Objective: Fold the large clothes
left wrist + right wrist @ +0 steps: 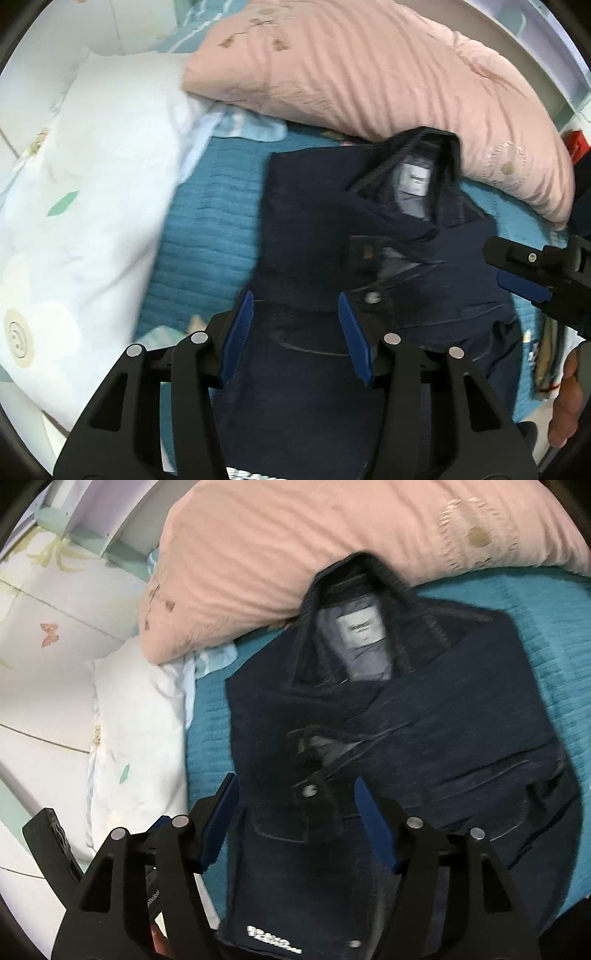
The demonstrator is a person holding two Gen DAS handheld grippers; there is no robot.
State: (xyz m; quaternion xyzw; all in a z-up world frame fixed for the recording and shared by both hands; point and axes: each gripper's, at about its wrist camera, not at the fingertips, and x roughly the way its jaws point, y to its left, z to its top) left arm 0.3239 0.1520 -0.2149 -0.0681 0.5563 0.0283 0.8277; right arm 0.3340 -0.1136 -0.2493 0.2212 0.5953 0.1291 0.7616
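Teal quilted bedspread (535, 627) carried the dark navy denim jacket (424, 731), its collar edge touching the pink striped pillow (295, 554), with a white printed pillow (92, 203) just beside its left edge. Bare bedspread lay right of the jacket. Left gripper (295, 332) and right gripper (299, 819) hovered over the jacket, jaws released.

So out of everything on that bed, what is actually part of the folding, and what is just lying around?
Part of the job:
- dark denim jacket
- left tongs, open
- right tongs, open

Just lying about:
- pink pillow
- white pillow
- teal bedspread
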